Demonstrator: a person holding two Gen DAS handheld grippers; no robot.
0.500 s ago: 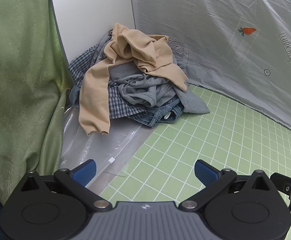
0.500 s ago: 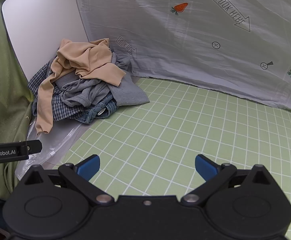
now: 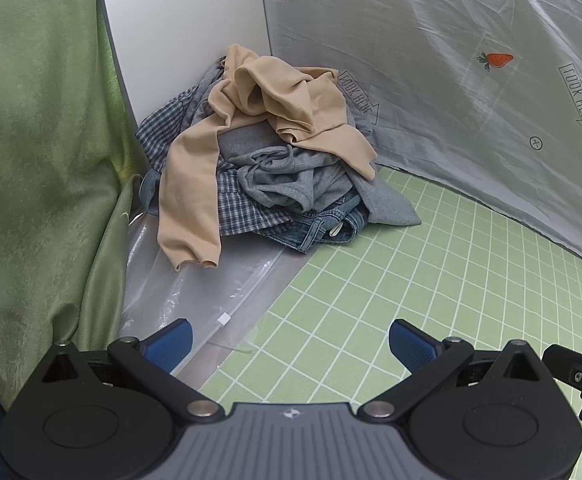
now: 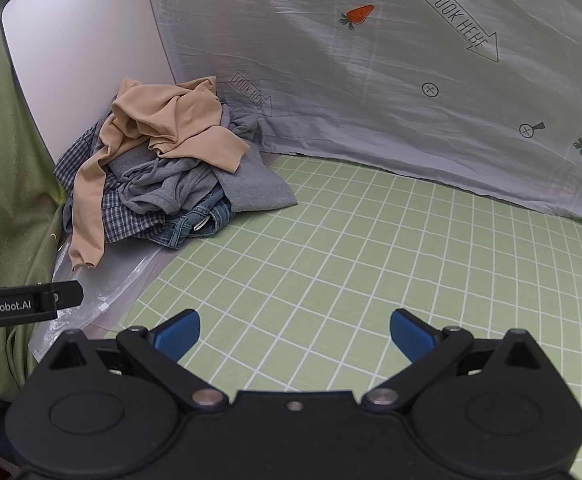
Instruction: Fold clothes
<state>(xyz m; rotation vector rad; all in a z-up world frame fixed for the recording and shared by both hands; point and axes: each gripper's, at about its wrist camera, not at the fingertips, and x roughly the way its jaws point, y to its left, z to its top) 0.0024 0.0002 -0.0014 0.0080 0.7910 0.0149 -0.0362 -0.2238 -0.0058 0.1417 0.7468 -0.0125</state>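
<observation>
Hovering wide open and empty, left gripper [image 3: 290, 343] and right gripper [image 4: 295, 334] face the tangled clothes heap [image 3: 267, 168] at eleven o'clock; grabbing its beige long-sleeved top [image 3: 195, 184] risks dragging several garments.

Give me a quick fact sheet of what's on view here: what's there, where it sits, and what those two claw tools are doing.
Surface: green grid mat
Clothes pile: heaped in the far left corner, unfolded
Top item: tan garment, one sleeve hanging down the front
Beneath: grey top, checked shirt, jeans
Under the pile: clear plastic sheet
Backdrop: grey carrot-print cloth
Left gripper: open, empty, short of the pile
Right gripper: open, empty, over the mat
</observation>
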